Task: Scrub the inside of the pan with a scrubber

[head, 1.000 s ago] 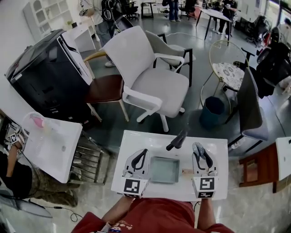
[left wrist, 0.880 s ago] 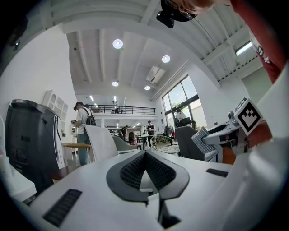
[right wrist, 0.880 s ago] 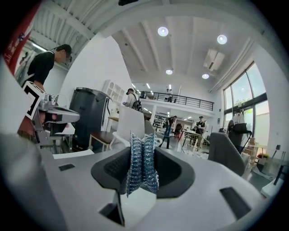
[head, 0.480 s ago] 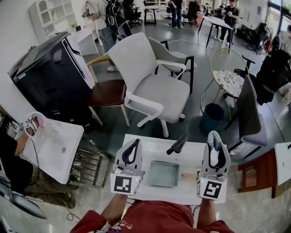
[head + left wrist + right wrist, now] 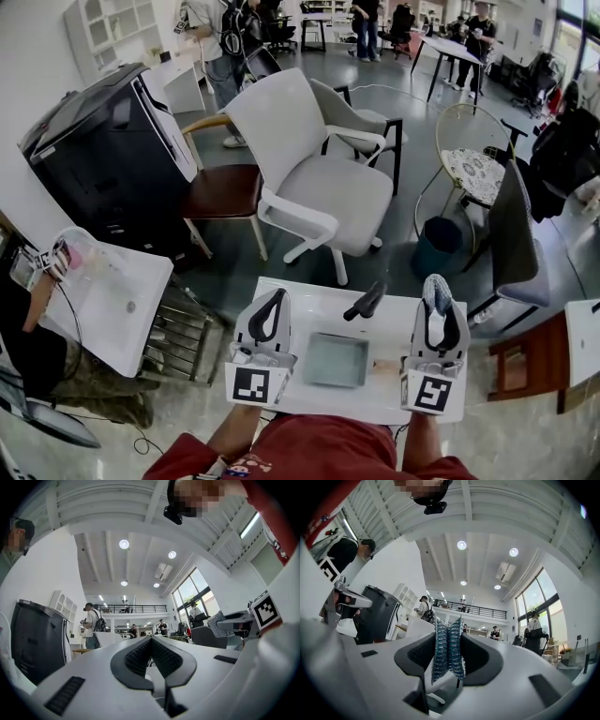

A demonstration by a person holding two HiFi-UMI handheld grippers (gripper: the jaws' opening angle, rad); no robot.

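- Pan: square, pale, sits on the white desk; its dark handle runs off the far right corner.
- Left hand-held gripper: left of the pan, jaws pressed together, nothing between them.
- Right hand-held gripper: right of the pan, clamped on the blue-silver scrubber.
- Scrubber is clear of the pan.

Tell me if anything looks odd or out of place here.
Nothing looks spilled or damaged. The pan sits flat on the table. Only oddity: the right gripper, pinching the scrubber, and the left gripper point toward the ceiling.
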